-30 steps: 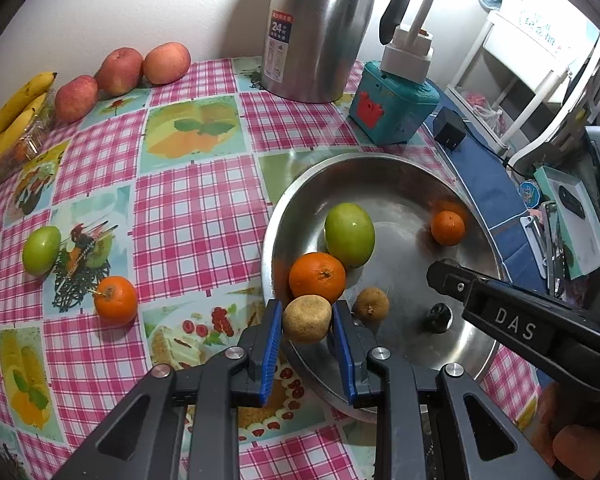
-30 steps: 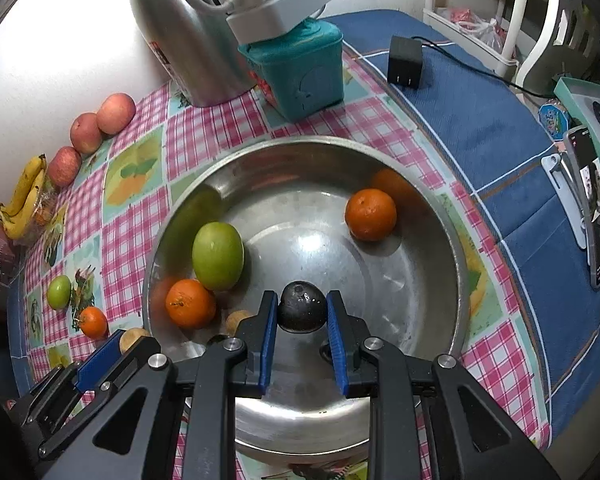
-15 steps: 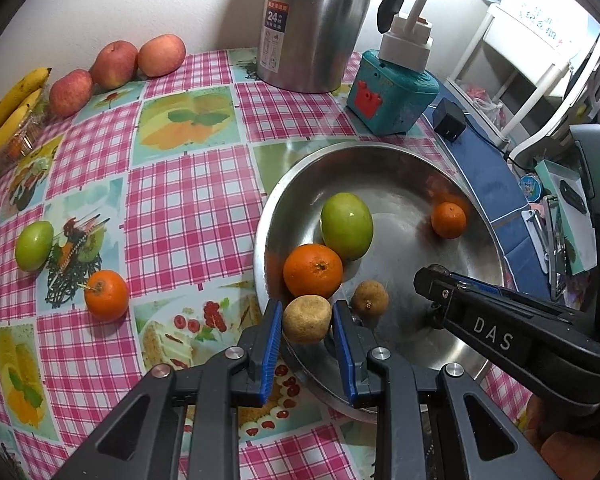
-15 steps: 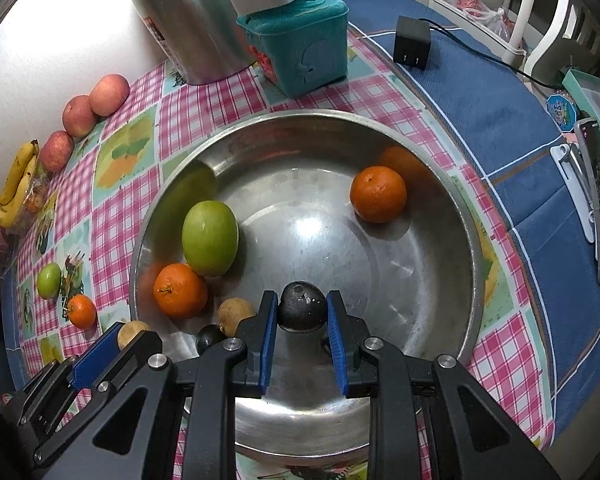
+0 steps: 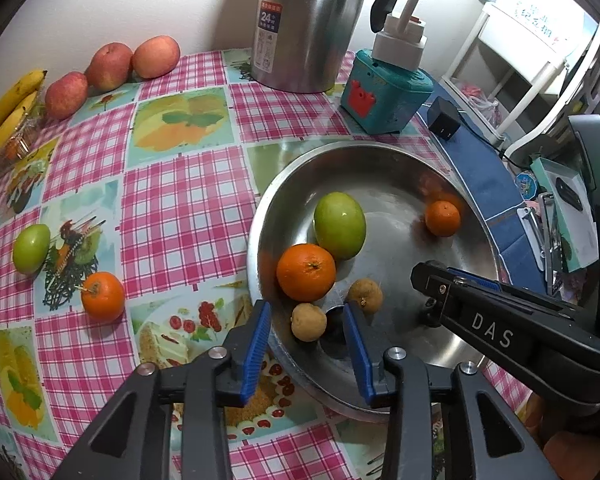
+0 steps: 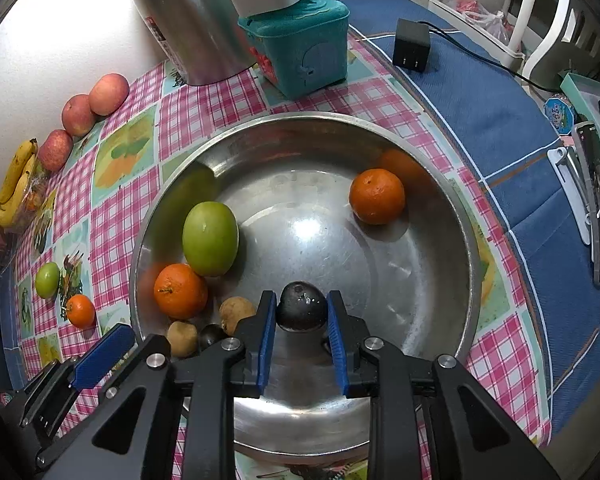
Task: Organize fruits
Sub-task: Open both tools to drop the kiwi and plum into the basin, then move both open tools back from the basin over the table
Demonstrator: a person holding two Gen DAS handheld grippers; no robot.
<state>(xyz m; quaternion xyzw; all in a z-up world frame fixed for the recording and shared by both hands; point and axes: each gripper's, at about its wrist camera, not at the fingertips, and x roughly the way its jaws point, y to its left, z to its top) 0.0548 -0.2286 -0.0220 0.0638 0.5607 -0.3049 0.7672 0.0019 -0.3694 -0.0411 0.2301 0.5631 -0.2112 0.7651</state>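
Observation:
A steel bowl (image 5: 260,220) (image 6: 300,120) holds a green fruit (image 5: 340,224), a large orange (image 5: 306,272), a small orange (image 5: 442,218) and a small brown fruit (image 5: 365,295). My left gripper (image 5: 306,328) hangs over the bowl's near rim with its jaws opening. Another small brown fruit (image 5: 309,322) lies between the pads, clear of both, on the bowl's inner wall. My right gripper (image 6: 302,320) is shut on a dark round fruit (image 6: 302,306) just above the bowl floor. On the cloth to the left lie a green fruit (image 5: 31,248) and an orange (image 5: 102,297).
Three apples (image 5: 110,66) and bananas (image 5: 8,108) line the far left wall. A steel kettle (image 5: 308,24) and a teal box (image 5: 384,98) stand behind the bowl. A black charger (image 5: 444,122) and small items lie on the blue cloth (image 6: 480,92) at right.
My left jaws have parted and let go of the small brown fruit, which now rests inside the bowl. The right gripper keeps its hold on the dark fruit.

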